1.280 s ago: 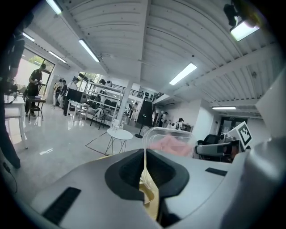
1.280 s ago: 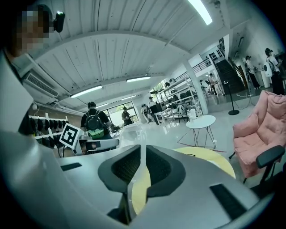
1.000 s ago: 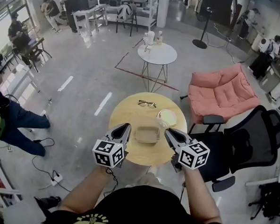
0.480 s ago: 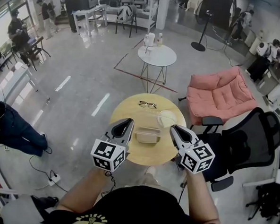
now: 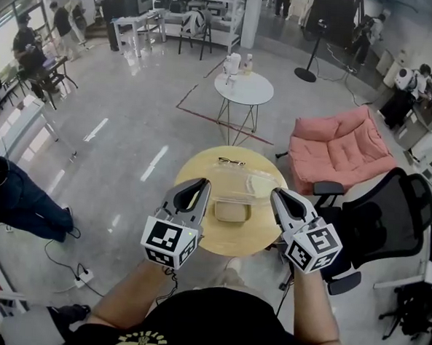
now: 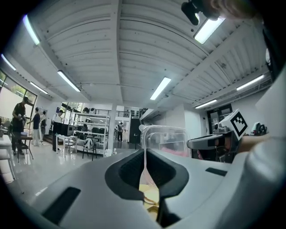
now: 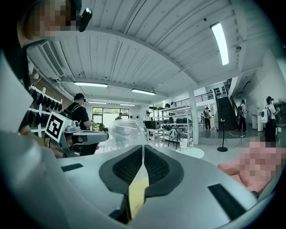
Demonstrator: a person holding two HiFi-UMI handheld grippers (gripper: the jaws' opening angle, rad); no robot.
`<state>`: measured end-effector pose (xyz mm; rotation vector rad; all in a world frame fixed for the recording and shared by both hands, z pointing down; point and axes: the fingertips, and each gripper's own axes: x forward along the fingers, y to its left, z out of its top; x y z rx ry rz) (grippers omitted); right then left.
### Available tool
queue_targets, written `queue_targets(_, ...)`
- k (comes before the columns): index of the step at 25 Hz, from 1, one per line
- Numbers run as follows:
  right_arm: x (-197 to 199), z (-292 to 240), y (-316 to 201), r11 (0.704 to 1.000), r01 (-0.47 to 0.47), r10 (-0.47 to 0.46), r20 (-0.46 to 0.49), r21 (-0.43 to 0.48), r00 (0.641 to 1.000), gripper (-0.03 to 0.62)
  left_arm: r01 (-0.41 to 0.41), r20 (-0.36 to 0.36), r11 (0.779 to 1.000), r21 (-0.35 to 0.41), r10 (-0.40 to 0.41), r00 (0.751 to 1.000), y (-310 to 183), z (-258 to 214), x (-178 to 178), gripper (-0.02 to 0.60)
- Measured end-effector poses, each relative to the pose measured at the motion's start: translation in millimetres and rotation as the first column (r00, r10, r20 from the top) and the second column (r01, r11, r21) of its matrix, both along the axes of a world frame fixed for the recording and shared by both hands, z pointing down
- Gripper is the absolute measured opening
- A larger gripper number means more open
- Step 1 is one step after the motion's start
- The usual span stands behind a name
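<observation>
Surroundings: round yellow table below with glasses and a tan box; pink sofa and black office chair to the right, nothing in the way. Clear plastic container hangs above the table, long axis running side to side between the grippers, roughly level; can't tell which way it opens. Left gripper and right gripper each pinch one end of it. Versus a second ago: container and grippers sit higher, and both gripper views tilt more toward the ceiling.
</observation>
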<state>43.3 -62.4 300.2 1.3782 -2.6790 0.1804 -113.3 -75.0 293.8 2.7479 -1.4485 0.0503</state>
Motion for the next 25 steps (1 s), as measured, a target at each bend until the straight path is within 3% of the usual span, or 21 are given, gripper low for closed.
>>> queue_targets(4,-4,-5,2,1.000,-0.018,0.018,0.005,0.006,1.000,0.028,-0.009,0.010,1.000,0.022,0.009,1.000,5,-8,-4,0.029)
queue_targets(25,4,19,16,0.996,-0.065,0.063,-0.037,-0.062,0.997,0.029,-0.060,-0.004,0.998,-0.034,0.060,0.998,0,22,6,0.029)
